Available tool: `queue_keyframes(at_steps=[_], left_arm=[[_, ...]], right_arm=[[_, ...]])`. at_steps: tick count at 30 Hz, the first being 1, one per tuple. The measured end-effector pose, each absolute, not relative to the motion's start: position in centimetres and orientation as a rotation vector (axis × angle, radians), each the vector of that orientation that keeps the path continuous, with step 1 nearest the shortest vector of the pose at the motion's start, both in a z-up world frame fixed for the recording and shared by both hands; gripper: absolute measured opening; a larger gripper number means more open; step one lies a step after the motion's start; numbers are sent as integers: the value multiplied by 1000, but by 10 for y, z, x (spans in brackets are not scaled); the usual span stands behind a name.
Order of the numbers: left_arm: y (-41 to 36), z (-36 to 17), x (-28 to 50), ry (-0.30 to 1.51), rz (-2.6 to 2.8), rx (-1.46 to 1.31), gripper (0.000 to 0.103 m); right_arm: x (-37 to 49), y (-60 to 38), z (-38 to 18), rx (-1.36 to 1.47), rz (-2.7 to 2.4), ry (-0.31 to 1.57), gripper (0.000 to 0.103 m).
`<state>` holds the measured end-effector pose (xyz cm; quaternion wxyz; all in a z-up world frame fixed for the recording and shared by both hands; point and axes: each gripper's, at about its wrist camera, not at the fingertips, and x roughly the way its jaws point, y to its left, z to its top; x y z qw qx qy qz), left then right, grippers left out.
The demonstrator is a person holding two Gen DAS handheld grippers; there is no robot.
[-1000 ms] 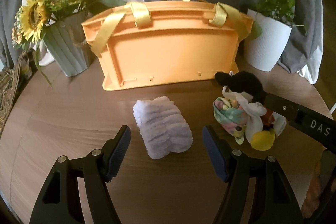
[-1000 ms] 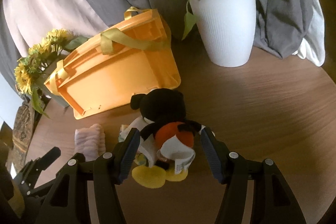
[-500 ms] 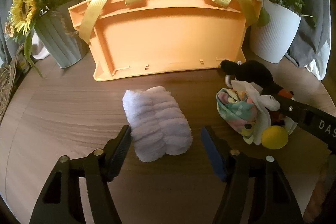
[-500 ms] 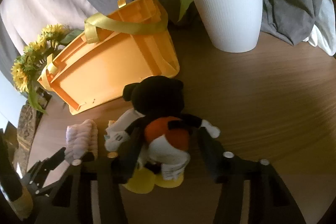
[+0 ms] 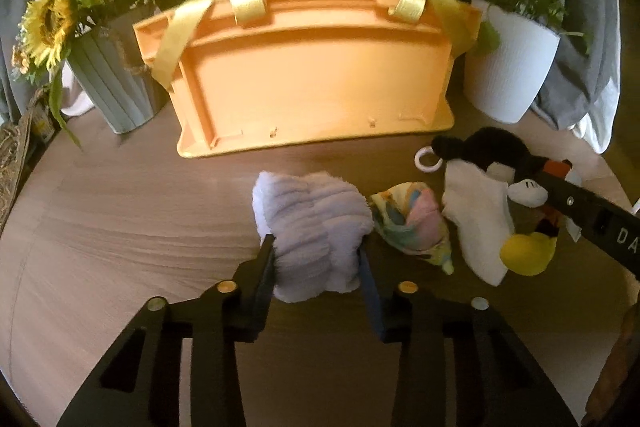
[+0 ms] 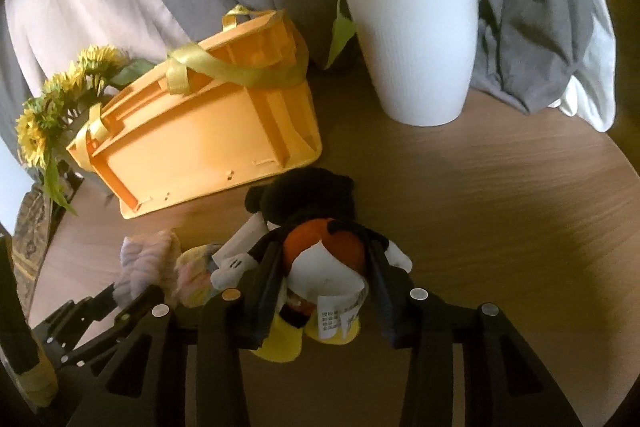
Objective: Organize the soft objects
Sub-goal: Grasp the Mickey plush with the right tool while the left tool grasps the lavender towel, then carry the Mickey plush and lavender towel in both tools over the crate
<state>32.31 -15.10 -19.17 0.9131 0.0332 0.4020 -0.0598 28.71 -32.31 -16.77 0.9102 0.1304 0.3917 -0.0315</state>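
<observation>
My left gripper (image 5: pixel 318 259) is shut on a fluffy pale lilac towel (image 5: pixel 316 223), holding its near end on the wooden table (image 5: pixel 120 219). My right gripper (image 6: pixel 324 267) is shut on a Mickey Mouse plush (image 6: pixel 320 247) at its red and white body; the plush also shows in the left wrist view (image 5: pixel 500 167). A pastel multicoloured soft pouch (image 5: pixel 412 227) and a white sock (image 5: pixel 480 219) lie between towel and plush. The orange plastic basket (image 5: pixel 316 75) with yellow ribbon handles stands behind them.
A grey vase of sunflowers (image 5: pixel 116 83) stands left of the basket. A white pot with a green plant (image 6: pixel 416 51) stands to its right. Grey and white cloth hangs behind. The round table's edge curves close on the right.
Both grippers have closed: the left on the lilac towel, the right on the Mickey plush. Both moved forward onto their objects.
</observation>
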Motion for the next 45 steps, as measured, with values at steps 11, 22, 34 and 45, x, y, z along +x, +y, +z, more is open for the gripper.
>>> queue_keyframes(at_steps=[11,22,34,45], left_arm=[[-146,-149,300,711,-145,44,33],[-138,-107,283,631,-197,16,33],[-119,-69,269,567,-224,-7,33],[-102,-40,266,504,-225,-23,32]], right_arm=[[259,-320,-131,252,-117,708,41],[234,-312,-95,255,-123,635,41],[219,-289,-63,250,-112,572,41],[215,-270,-34,239,-87,507,41]])
